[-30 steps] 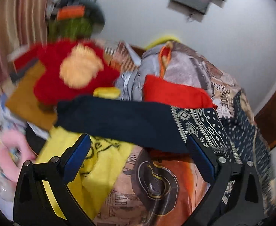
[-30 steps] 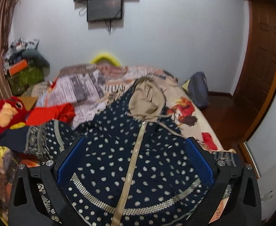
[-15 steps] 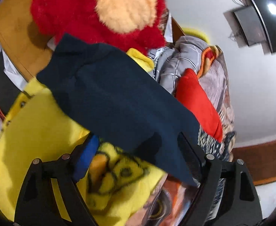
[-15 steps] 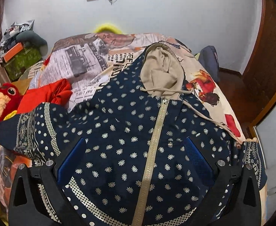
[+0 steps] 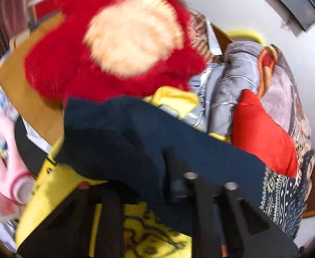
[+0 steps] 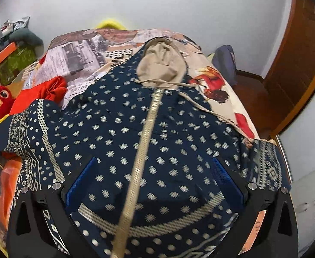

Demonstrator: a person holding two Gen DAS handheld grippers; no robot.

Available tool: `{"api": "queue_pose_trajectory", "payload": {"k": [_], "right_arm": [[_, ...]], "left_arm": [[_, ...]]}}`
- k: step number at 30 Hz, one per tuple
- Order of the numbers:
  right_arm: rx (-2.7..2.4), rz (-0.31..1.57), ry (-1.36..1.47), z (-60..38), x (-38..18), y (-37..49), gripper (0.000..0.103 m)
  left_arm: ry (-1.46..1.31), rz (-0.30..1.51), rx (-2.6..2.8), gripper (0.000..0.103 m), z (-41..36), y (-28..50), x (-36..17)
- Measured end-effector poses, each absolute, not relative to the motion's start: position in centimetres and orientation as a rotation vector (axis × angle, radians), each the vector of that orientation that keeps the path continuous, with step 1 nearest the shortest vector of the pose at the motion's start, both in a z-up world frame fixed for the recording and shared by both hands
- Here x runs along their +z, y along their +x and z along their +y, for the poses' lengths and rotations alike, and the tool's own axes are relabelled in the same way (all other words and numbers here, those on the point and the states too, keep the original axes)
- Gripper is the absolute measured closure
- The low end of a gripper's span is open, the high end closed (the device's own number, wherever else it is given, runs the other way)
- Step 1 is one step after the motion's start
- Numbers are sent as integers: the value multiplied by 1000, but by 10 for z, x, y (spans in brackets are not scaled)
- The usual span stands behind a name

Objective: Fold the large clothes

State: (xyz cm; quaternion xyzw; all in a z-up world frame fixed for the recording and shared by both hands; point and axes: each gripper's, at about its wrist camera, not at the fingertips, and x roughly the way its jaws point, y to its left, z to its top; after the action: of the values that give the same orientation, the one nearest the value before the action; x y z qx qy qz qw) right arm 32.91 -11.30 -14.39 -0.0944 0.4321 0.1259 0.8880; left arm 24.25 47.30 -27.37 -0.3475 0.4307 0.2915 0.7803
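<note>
One hoodie (image 6: 157, 133), hood (image 6: 161, 64) pointing away

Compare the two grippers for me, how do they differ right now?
The left gripper has its jaws shut on the jacket's dark sleeve cuff; the right gripper stands wide open, gripping nothing. The left works at the bed's cluttered edge by the red plush toy; the right hovers over the jacket's spotted front, straddling the zipper. Both point down at the same navy jacket.
</note>
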Motion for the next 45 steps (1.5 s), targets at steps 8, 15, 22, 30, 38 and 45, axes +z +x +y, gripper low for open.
{"api": "queue_pose_trajectory", "payload": {"k": [8,15,22,30,38,45], "right_arm": [[220,860,-197,-143,-128,321,0],[245,796,-219,-158,-114,314,0],[258,754,-238,-171,-106,313,0],[272,728,-228,-194,-101,306,0],[257,816,-168,-222,-121,309,0],[231,881,-220,-231,-138,303,0]], "left_arm": [[-543,782,425,98,405,273,-151],[-401,681,217,98,304,323,-53],[-244,654,11,98,178,366,-13],[-139,760,-178,98,53,409,-57],[-97,1002,-277,98,-40,426,-173],[24,1199,-349,94,-87,412,-246]]}}
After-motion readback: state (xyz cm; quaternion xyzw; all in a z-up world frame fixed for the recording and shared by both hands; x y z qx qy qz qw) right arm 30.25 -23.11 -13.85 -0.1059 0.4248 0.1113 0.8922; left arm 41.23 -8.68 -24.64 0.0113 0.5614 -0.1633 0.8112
